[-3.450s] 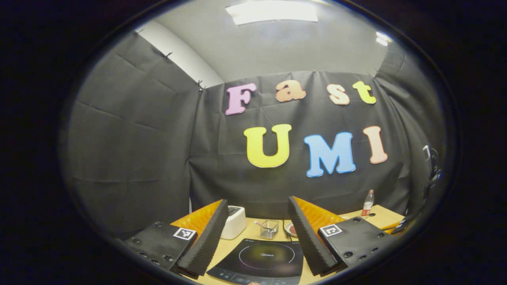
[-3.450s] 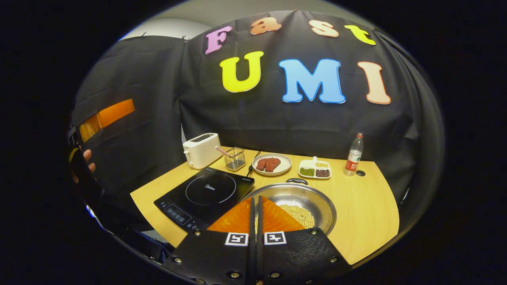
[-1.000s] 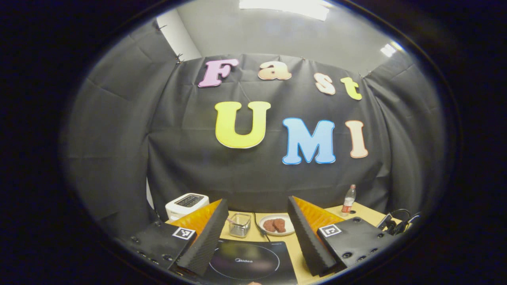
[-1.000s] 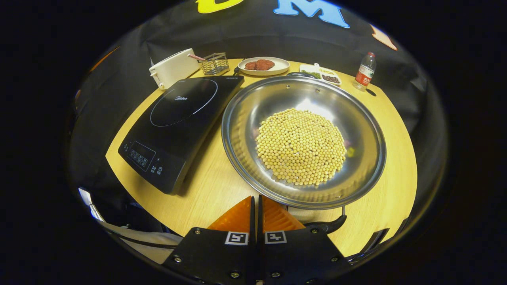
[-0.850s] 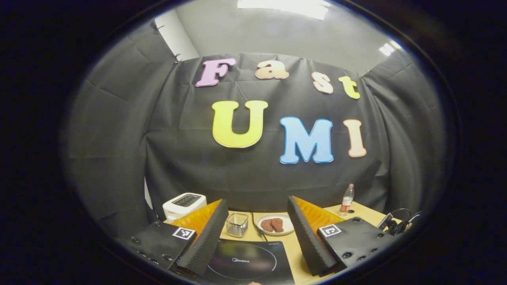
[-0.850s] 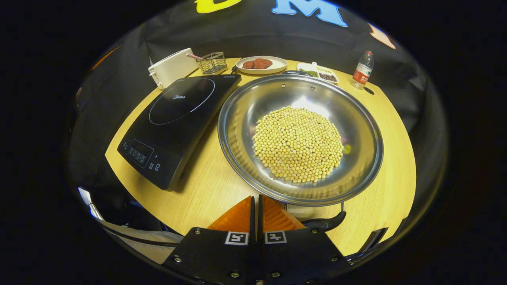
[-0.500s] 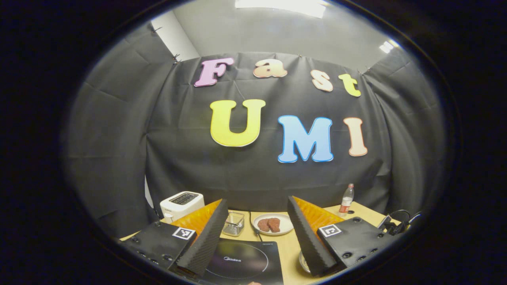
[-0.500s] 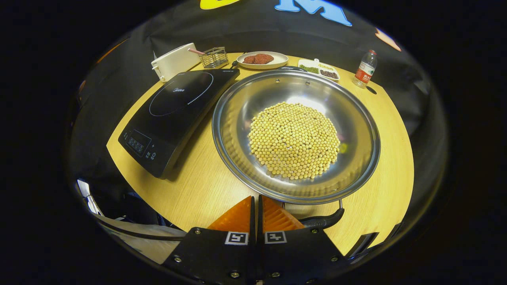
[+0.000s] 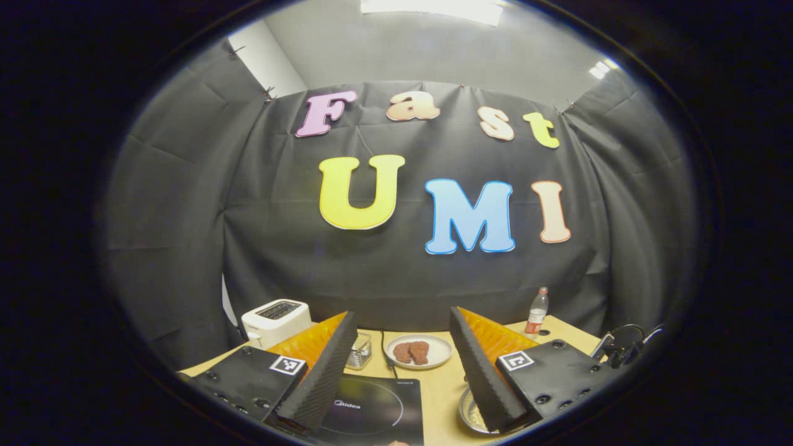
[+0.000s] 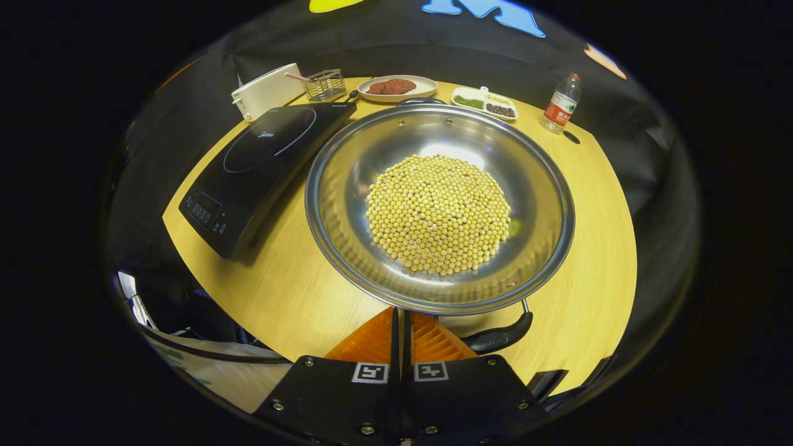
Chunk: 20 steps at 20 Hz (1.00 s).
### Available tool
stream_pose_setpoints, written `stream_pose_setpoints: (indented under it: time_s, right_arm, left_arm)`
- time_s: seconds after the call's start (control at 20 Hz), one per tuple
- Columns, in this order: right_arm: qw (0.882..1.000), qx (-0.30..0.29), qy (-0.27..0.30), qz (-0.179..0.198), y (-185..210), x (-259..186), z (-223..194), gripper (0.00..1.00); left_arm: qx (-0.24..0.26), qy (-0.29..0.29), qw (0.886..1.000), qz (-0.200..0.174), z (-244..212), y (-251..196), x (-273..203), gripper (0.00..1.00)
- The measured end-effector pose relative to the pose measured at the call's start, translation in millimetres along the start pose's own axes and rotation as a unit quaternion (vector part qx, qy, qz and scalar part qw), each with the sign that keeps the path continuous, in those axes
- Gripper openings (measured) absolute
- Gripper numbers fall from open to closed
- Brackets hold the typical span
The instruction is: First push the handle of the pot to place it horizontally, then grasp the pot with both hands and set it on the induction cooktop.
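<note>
A wide steel pot (image 10: 350,173) holding yellow beans (image 10: 437,214) sits on the wooden table, just right of the black induction cooktop (image 10: 260,164). Its black near handle (image 10: 499,339) points toward me and its far handle (image 10: 416,100) lies at the back rim. My right gripper (image 10: 401,313) is shut with nothing in it, its tips at the pot's near rim, just left of the near handle. My left gripper (image 9: 403,314) hangs open above the cooktop (image 9: 372,412). The pot's rim (image 9: 466,414) peeks out beside its right finger.
A white toaster (image 10: 266,90), a wire basket (image 10: 322,83), a plate of meat (image 10: 396,87), a divided dish of beans (image 10: 484,102) and a bottle (image 10: 560,102) line the table's back edge. Bare table (image 10: 588,260) lies right of the pot. The other gripper's cables (image 9: 622,350) show at far right.
My right gripper has dropped from high above to the pot's near rim and edged right along it. My left gripper has swung rightward, bringing the pot's rim into sight.
</note>
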State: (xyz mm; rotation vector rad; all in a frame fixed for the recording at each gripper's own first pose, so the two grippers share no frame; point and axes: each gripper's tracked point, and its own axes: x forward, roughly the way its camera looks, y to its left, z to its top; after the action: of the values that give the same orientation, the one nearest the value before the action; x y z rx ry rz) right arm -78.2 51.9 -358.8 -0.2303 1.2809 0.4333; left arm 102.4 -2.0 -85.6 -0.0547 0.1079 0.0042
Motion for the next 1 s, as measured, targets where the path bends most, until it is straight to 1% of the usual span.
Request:
stream_pose_setpoints:
  time_s: [0.15, 0.2, 0.25, 0.3, 0.4, 0.5, 0.55, 0.7, 1.0]
  right_arm:
    - [1.000, 0.001, 0.005, -0.005, -17, -3, -1, 0.01]
    - [1.000, 0.001, 0.006, -0.008, -23, -2, -1, 0.01]
    - [1.000, 0.002, 0.006, -0.012, -30, -4, -1, 0.01]
    - [1.000, 0.001, 0.006, -0.017, -36, -4, -1, 0.01]
    - [1.000, 0.000, 0.006, -0.028, -48, -3, 0, 0.01]
    - [0.999, -0.006, 0.005, -0.037, -58, -3, 0, 0.01]
    - [0.999, -0.011, 0.005, -0.042, -63, -2, 0, 0.01]
    - [0.998, -0.029, 0.003, -0.062, -79, 0, 2, 0.01]
    - [0.995, -0.043, -0.006, -0.087, -107, 5, 14, 0.01]
  left_arm:
    - [0.000, 0.001, 1.000, 0.000, 1, -8, 3, 0.97]
    - [0.000, 0.001, 1.000, 0.001, 0, -11, 5, 1.00]
    - [0.001, 0.001, 1.000, 0.001, 0, -13, 6, 0.98]
    - [0.001, 0.002, 1.000, 0.002, -1, -16, 7, 1.00]
    - [0.002, 0.003, 1.000, 0.003, -1, -21, 8, 1.00]
    - [0.004, 0.005, 1.000, 0.005, -2, -25, 10, 1.00]
    - [0.005, 0.005, 1.000, 0.007, -1, -27, 11, 0.98]
    - [0.008, 0.008, 1.000, 0.013, -3, -30, 13, 1.00]
    - [0.013, 0.017, 0.999, 0.028, -10, -35, 14, 1.00]
